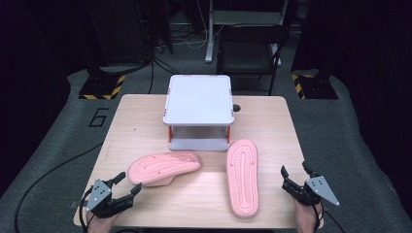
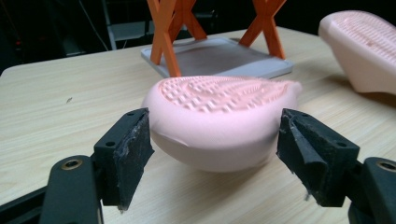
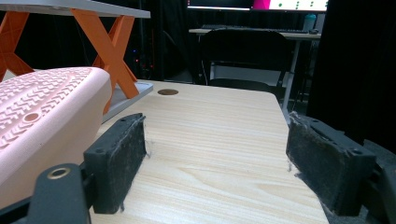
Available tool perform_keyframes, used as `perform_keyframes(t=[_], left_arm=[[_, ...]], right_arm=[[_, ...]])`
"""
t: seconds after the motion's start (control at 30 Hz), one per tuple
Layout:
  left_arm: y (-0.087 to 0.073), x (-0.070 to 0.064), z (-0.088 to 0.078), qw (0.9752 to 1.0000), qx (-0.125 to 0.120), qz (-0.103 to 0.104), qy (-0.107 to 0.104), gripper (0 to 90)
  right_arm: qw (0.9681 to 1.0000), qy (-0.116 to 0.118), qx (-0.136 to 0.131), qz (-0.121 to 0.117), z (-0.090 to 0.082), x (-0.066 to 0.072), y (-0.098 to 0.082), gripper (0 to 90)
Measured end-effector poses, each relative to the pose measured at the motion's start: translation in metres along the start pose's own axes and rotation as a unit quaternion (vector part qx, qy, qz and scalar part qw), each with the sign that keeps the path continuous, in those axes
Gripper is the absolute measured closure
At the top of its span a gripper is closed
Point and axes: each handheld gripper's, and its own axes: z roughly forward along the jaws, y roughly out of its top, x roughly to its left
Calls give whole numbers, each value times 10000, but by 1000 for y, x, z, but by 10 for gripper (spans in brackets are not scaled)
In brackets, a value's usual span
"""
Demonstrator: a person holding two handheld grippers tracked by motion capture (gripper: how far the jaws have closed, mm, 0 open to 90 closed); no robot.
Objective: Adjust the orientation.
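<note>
Two pink slippers lie sole-up on the wooden table (image 1: 141, 116). The left slipper (image 1: 164, 168) lies crosswise, and the right slipper (image 1: 242, 177) points away from me. My left gripper (image 1: 129, 182) is open at the table's front left, just short of the left slipper's near end. In the left gripper view that rounded end (image 2: 219, 100) sits between and just beyond the two pads (image 2: 133, 144), apart from them. My right gripper (image 1: 294, 169) is open at the front right, beside the right slipper (image 3: 42, 107), with bare table between its jaws (image 3: 215, 144).
A small rack (image 1: 199, 99) with a grey top, orange crossed legs (image 2: 170, 32) and a grey base shelf stands at the table's back middle. A round hole (image 1: 236, 108) is in the tabletop beside it. A dark chair (image 1: 250, 48) stands beyond the table.
</note>
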Motion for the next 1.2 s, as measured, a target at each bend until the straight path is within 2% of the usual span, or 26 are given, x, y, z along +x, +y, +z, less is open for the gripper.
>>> perform_keyframes(t=[0.1,0.17,0.23,0.27,0.37,0.4,0.43,0.7,0.8,0.93,1.03,1.1,1.13,1.17,1.2], left_arm=[[0,0,6,9999,12,20,120,254],[1,3,9,9998,-34,-60,169,260],[2,10,14,9995,-66,-188,247,274],[2,10,14,9995,-66,-188,247,279],[7,22,24,9990,80,-157,410,285],[7,22,24,9990,80,-157,410,284],[8,28,30,9986,47,-259,452,284],[3,47,46,9977,142,-279,594,296],[-1,55,51,9974,185,-361,593,298],[-4,61,53,9976,208,-344,557,297],[-5,66,49,9967,193,-438,658,299],[-3,64,39,9956,-31,-648,680,299],[-3,64,39,9956,-31,-648,680,299],[-1,56,31,9955,-224,-704,596,299],[-1,56,31,9955,-224,-704,596,299]], right_arm=[[10000,-24,-13,33,0,-1,0,195],[10000,-22,-6,32,0,-2,0,195],[10000,-18,-1,49,0,-1,0,197],[10000,-18,-1,49,0,-1,0,197],[10000,-18,9,22,1,-1,0,199],[10000,-24,12,14,1,-1,0,199],[10000,-24,10,22,1,-1,-1,199],[10000,-20,31,10,1,-2,-1,200],[10000,-4,37,14,1,-2,-1,201],[10000,-1,59,4,1,-1,-1,201],[10000,-13,57,-3,1,-1,-1,201],[10000,-4,56,-5,1,-2,-1,202],[10000,-4,56,-5,1,-2,-1,202],[10000,-31,64,35,1,-3,-2,202],[10000,-31,64,35,1,-3,-2,202]])
